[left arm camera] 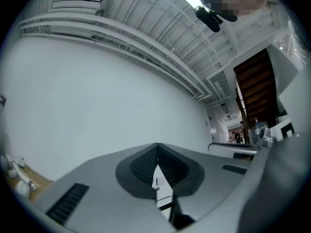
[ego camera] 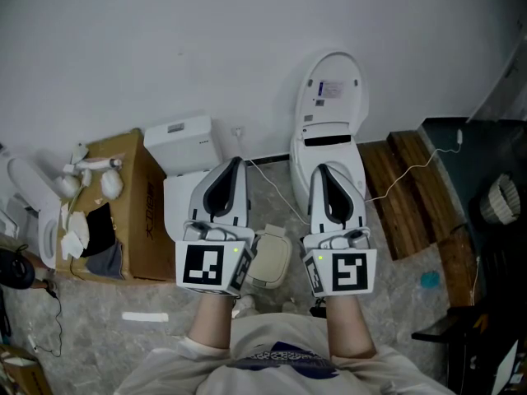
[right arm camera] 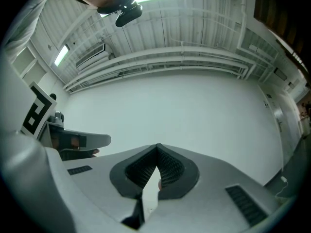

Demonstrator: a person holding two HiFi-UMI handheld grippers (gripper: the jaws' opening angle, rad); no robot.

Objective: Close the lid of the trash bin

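Closed left tongs (ego camera: 235, 163), cluttered cardboard box (ego camera: 151, 220)

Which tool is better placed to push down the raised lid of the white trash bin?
Right, likely. The right tool sits directly in front of the trash bin, below its raised lid; the left tool faces a white box off to the side.

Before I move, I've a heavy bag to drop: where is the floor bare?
Bare floor lies at lower right, between the right gripper and the wooden planks, and at lower left below the cardboard box. The box top is crowded.
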